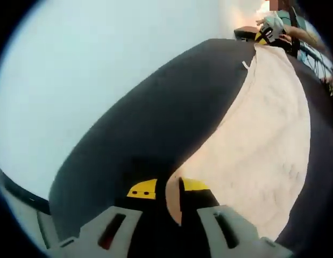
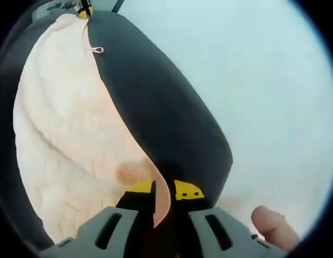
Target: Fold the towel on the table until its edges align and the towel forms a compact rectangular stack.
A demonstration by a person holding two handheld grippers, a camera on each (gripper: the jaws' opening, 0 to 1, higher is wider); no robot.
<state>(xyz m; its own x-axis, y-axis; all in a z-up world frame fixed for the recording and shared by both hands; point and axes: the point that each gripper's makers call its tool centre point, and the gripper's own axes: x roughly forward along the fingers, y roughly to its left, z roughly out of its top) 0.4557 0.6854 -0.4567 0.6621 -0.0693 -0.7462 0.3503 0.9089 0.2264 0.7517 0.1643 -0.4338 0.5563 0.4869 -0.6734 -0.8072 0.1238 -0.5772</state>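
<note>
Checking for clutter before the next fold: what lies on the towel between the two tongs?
Nothing. In the left gripper view the towel runs bare from the left tongs to the right tongs; a small loop sits at its edge.

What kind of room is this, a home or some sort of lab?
Hard to say; probably a plain work or recording room rather than a home. A cream towel lies on a black table, pinched by the left gripper and right gripper, above a bare pale floor.
</note>
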